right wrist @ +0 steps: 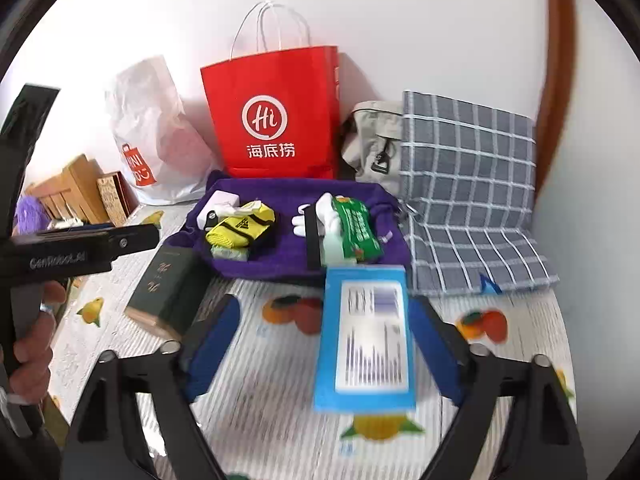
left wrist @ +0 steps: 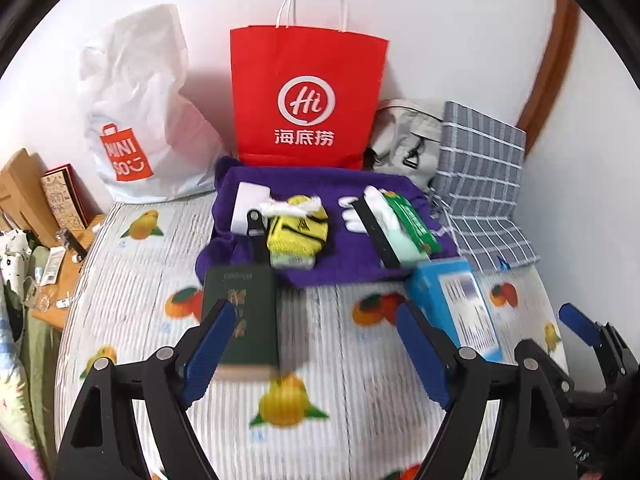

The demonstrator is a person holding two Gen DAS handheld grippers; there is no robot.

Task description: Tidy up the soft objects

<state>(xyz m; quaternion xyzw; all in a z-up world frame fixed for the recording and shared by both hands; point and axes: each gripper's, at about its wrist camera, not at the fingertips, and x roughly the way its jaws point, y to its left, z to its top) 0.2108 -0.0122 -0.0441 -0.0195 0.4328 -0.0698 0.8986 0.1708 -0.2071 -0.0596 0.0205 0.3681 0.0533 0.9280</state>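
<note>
Left gripper (left wrist: 316,344) and right gripper (right wrist: 324,344) both spread, holding nothing. Yellow sock (left wrist: 298,232), glove (left wrist: 358,210), wipes (left wrist: 410,220) lie loose on purple cloth (left wrist: 340,264) on bed; bags (left wrist: 306,96) behind. Sorting looks unfinished.

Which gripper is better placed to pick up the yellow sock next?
Left, probably. The yellow sock lies on the left half of the purple cloth, ahead of the open left gripper. From the open right gripper it sits off to the left, with the blue box directly in front.
</note>
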